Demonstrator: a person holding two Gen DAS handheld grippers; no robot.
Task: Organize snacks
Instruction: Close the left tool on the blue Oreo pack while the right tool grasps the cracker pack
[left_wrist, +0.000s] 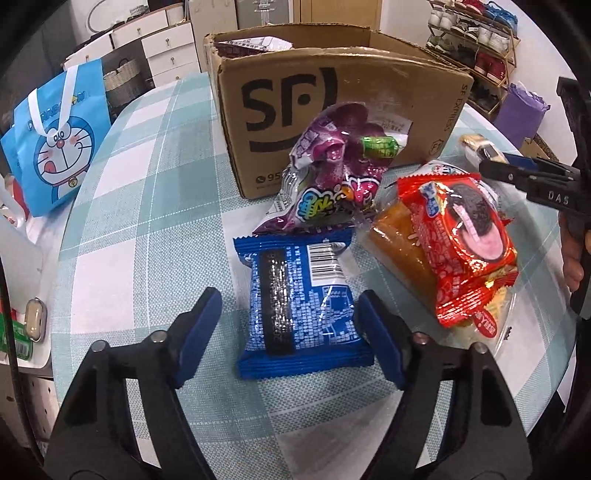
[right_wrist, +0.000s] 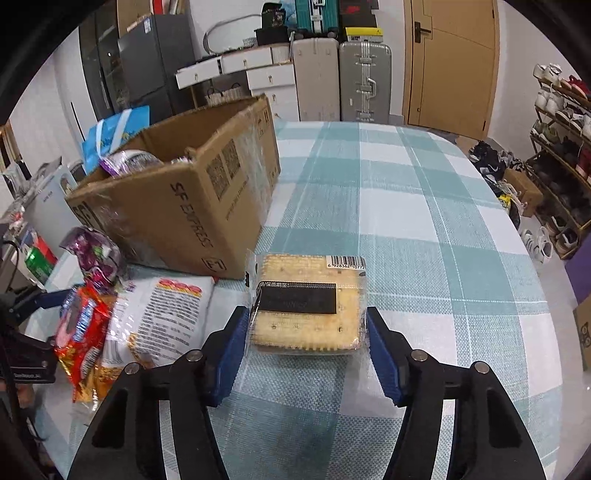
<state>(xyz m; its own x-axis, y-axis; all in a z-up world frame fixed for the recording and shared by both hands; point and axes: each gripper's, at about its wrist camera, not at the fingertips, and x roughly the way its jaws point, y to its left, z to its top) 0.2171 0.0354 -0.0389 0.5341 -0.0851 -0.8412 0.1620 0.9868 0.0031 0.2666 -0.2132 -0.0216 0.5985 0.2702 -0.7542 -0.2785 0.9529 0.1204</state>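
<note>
My left gripper (left_wrist: 288, 314) is open around a blue snack packet (left_wrist: 299, 306) that lies on the checked tablecloth; its right pad touches the packet, its left pad stands apart. Beyond it lie a purple candy bag (left_wrist: 332, 173), a red cookie packet (left_wrist: 461, 236) and an orange snack (left_wrist: 399, 243). The SF cardboard box (left_wrist: 332, 92) stands behind them. My right gripper (right_wrist: 306, 332) holds a clear-wrapped cracker pack (right_wrist: 306, 306) between its blue pads. It also shows in the left wrist view (left_wrist: 487, 158), at the right.
A blue Doraemon bag (left_wrist: 55, 136) stands at the table's left edge. In the right wrist view the box (right_wrist: 177, 206) holds snacks, with a white printed bag (right_wrist: 162, 317) and the red packet (right_wrist: 81, 332) beside it. A shoe rack (right_wrist: 561, 155) stands right.
</note>
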